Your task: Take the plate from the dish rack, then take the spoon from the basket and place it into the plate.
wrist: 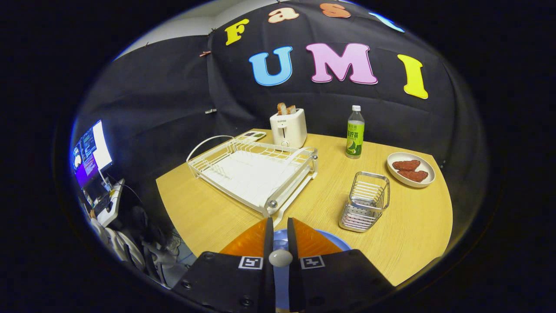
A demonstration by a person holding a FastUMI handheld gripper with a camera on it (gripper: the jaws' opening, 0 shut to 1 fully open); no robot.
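My gripper [279,222] hangs low over the near edge of the wooden table [404,230], its fingers almost together. A pale rounded spoon end [280,257] sits pinched between them, far back in the narrow gap. Under the fingers lies a blue plate [343,246], mostly hidden by them; a strip of it also shows through the gap. Just beyond the fingertips stands the white dish rack [254,171], with nothing in its slots. To the right, ahead of the fingers, the metal wire basket [365,201] stands upright, with nothing showing inside it.
A white toaster [288,127] with bread stands at the back of the table, a green-labelled bottle [355,132] to its right. A white plate with two red pieces [410,170] sits far right. A small tray [252,135] lies behind the rack. A monitor [91,152] glows off to the left.
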